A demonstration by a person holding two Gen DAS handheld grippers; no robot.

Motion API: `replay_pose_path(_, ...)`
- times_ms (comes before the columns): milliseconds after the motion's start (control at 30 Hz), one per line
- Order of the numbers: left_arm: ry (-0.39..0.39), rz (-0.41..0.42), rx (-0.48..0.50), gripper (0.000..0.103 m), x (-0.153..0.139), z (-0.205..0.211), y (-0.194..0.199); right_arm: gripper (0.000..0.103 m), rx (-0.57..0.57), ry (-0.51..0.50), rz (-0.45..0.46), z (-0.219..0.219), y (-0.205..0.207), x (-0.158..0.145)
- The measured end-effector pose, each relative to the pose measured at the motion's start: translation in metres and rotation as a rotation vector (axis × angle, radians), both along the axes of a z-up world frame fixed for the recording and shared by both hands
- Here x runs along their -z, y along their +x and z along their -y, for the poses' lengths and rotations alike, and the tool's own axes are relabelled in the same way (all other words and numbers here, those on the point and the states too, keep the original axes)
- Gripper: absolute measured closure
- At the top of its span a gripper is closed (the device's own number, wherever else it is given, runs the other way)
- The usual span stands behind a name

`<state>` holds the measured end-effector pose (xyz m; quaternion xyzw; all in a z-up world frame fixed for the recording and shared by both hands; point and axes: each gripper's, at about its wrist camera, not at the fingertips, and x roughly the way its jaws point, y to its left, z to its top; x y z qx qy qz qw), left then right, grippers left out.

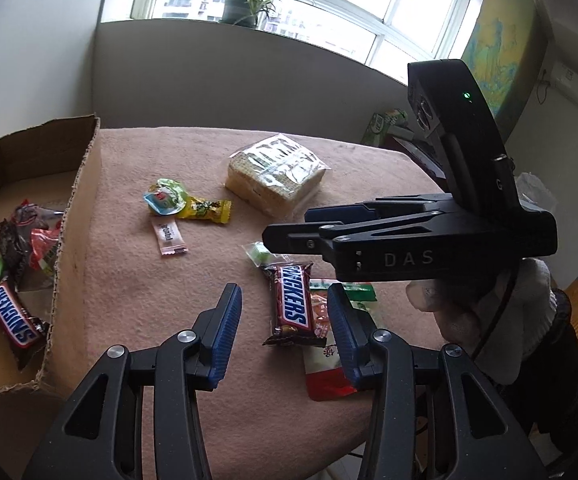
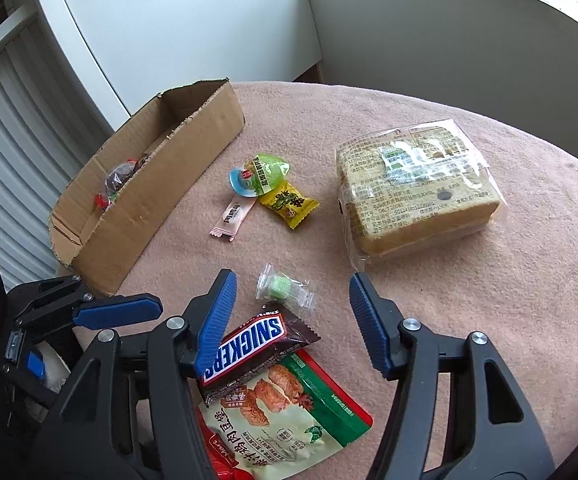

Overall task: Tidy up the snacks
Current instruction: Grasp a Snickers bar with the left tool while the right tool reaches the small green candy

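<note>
A Snickers bar (image 1: 291, 307) (image 2: 249, 348) lies on a red-and-green snack pouch (image 1: 325, 364) (image 2: 285, 412) near the table's front. My left gripper (image 1: 285, 300) is open and empty, its fingers on either side of the bar, above it. My right gripper (image 2: 289, 288) is open and empty above a small green candy (image 2: 283, 286) (image 1: 261, 256). The right gripper also shows in the left wrist view (image 1: 285, 230). A cardboard box (image 1: 71, 216) (image 2: 177, 168) at the left holds several snacks, among them another Snickers (image 1: 11, 314).
On the pink tablecloth (image 1: 209, 320) lie a wrapped wafer block (image 1: 277, 178) (image 2: 417, 196), a green jelly cup (image 1: 167, 196) (image 2: 263, 172), a yellow candy (image 1: 207, 210) (image 2: 289, 204) and a pink sachet (image 1: 169, 236) (image 2: 233, 216). The table edge runs close at the right.
</note>
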<state>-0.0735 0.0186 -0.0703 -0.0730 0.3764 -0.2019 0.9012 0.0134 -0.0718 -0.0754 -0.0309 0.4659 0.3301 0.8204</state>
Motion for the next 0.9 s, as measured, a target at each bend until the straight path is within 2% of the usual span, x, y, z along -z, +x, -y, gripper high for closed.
replay_pose_path(300, 0.116, -0.042, 0.014, 0.060, 0.023, 0.026, 0.010, 0.042, -0.035, -0.083, 0.016, -0.018, 0.003, 0.011)
replay_pose_path(500, 0.110, -0.050, 0.009, 0.060, 0.031, 0.028, 0.011, 0.043, -0.057, -0.137, 0.018, -0.027, 0.003, 0.023)
replay_pose_path(600, 0.112, -0.047, -0.001, 0.060, 0.033, 0.029, 0.014, 0.050, -0.046, -0.154, 0.035, -0.027, 0.002, 0.025)
replay_pose_path(733, 0.128, -0.042, -0.008, 0.061, 0.034, 0.030, 0.017, 0.067, -0.029, -0.174, 0.050, -0.024, 0.006, 0.025)
replay_pose_path(900, 0.124, -0.039, -0.010, 0.067, 0.036, 0.027, 0.019, 0.074, -0.013, -0.169, 0.055, -0.018, 0.008, 0.025)
